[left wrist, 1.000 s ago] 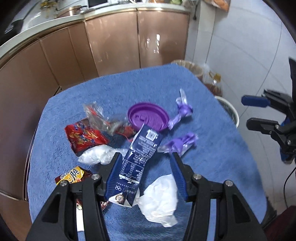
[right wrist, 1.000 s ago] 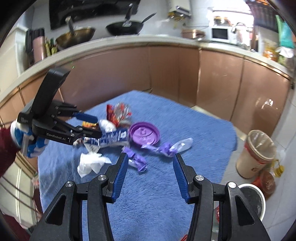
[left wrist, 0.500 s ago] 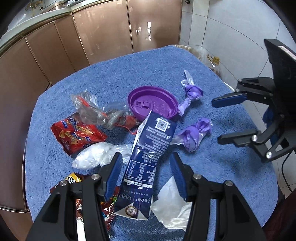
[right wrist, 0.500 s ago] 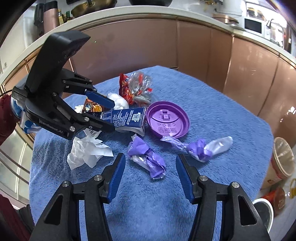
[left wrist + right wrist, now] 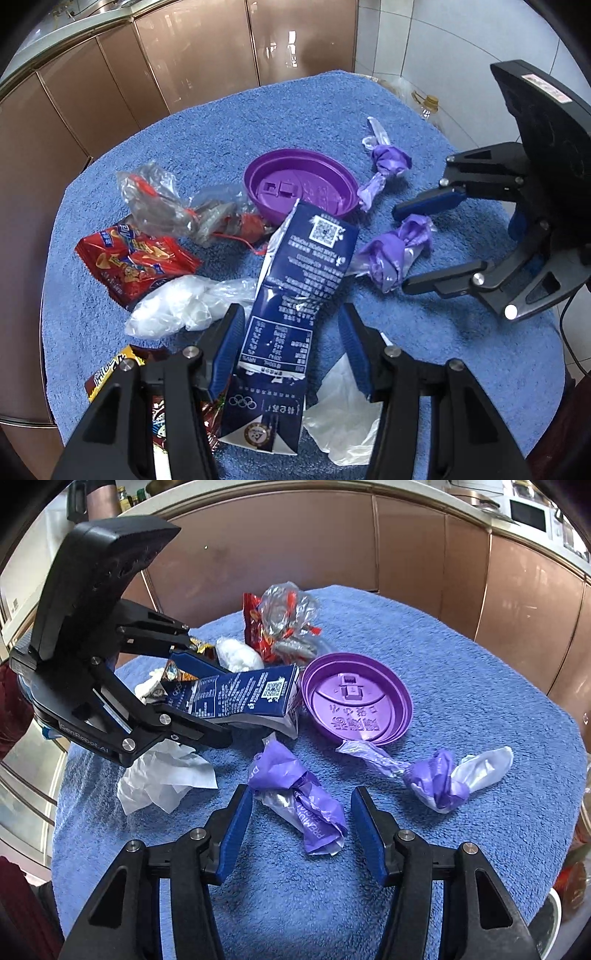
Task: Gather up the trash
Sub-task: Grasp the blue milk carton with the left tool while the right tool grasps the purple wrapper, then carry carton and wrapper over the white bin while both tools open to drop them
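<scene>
My left gripper (image 5: 291, 343) over blue carton (image 5: 295, 280), jaws closing, carton between them, pads not pressing yet. My right gripper (image 5: 301, 823) over purple wrapper (image 5: 299, 801), jaws closing, wrapper between them, not squeezed. Both lie on blue towel (image 5: 461, 672) on worktop. Purple lid (image 5: 356, 701) touches carton.

On the towel-covered table (image 5: 461, 657), a drink carton (image 5: 240, 698) is lying just left of the cup lid (image 5: 360, 709); two candy wrappers (image 5: 303, 805) are sitting toward the near edge.
</scene>
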A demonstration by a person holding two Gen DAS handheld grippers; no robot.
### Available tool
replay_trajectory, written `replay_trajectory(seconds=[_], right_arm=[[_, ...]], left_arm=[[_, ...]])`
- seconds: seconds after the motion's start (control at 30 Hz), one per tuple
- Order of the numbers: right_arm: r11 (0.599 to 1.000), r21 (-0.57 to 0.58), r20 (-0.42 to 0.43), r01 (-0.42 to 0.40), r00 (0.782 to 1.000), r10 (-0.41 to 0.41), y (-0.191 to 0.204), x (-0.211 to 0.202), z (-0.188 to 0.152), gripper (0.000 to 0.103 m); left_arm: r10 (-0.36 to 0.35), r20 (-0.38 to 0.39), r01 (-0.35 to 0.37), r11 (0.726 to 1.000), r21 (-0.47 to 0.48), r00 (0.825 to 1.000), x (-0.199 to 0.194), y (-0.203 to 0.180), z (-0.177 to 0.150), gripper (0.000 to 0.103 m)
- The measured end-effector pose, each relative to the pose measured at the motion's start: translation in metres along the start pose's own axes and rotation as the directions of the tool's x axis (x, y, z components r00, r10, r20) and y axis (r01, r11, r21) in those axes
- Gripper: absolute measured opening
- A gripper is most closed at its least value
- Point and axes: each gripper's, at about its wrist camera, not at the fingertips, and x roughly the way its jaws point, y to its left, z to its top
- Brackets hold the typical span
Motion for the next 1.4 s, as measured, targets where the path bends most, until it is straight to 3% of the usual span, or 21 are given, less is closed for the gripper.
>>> replay_trajectory(seconds=[0.07, 0.3, 0.33, 0.93, 1.4], right_arm=[[1.000, -0.006, -0.005, -0.002, 1.000, 0.002, 0.000, 0.002, -0.001, 0.044], [1.000, -0.007, 0.010, -0.014, 1.000, 0.014, 0.001, -0.002, -0.005, 0.037], [1.000, -0.011, 0.012, -0.015, 1.000, 0.015, 0.002, -0.003, -0.006, 0.022], [0.999, -0.003, 0.073, 0.037, 0.997, -0.037, 0.025, -0.054, -0.020, 0.022], [0.993, 0.066, 0.172, 0.099, 0.979, -0.109, 0.056, -0.127, -0.055, 0.022]], left_arm=[[-0.003, -0.001, 0.003, 1.000, -0.002, 1.000, 0.001, 0.000, 0.000, 0.044], [0.001, 0.008, -0.001, 1.000, 0.001, 1.000, 0.000, 0.001, 0.000, 0.035], [0.001, 0.010, -0.001, 1.000, 0.001, 1.000, 0.000, 0.001, 0.000, 0.034], [0.009, 0.119, -0.004, 0.999, -0.040, 0.993, -0.056, -0.006, -0.014, 0.034], [0.053, 0.251, -0.028, 0.994, -0.101, 0.967, -0.129, -0.024, -0.038, 0.034]])
